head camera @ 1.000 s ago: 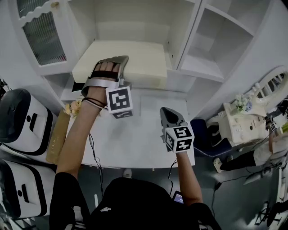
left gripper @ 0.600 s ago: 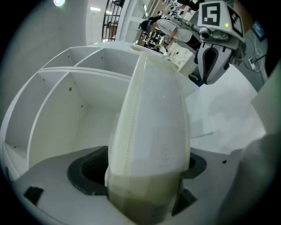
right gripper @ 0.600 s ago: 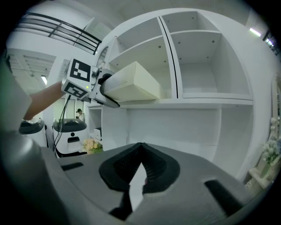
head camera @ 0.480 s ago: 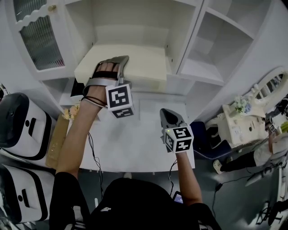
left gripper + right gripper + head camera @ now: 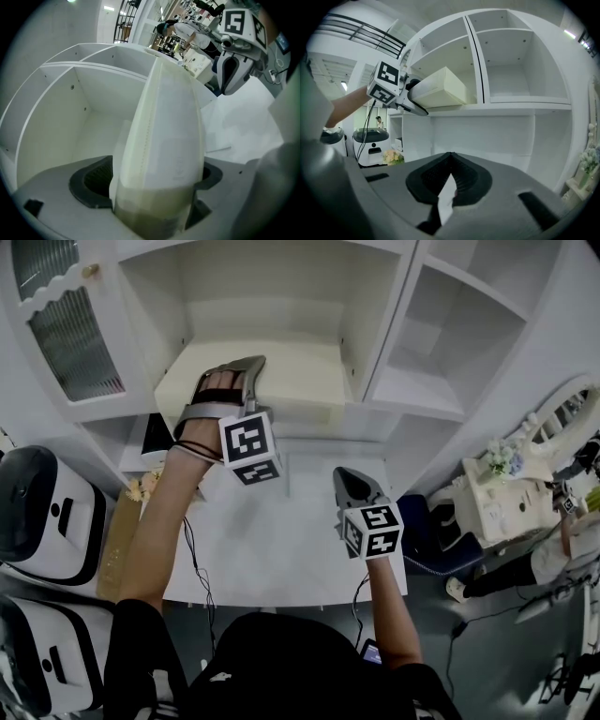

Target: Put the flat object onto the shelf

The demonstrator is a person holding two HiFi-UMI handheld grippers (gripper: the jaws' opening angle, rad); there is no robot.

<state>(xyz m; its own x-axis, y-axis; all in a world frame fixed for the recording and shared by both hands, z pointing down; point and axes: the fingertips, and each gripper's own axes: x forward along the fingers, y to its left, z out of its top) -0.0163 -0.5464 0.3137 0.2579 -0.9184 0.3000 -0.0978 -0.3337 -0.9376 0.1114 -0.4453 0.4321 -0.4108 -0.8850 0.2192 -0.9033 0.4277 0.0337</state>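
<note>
a white shelf unit rises at the far edge of a white bench. in its wide middle compartment a thick, flat cream slab lies on the shelf board and covers most of it, near edge at the front lip. a small bunch of flowers sits at the bench's left edge; whether on it is unclear. two rounded white machines stand on the grey floor left of the bench.

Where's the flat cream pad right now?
Head view, upper centre-left: the flat cream pad lies on the open shelf, its near end between the jaws of the left hand-held gripper, which have just been opening.
</note>
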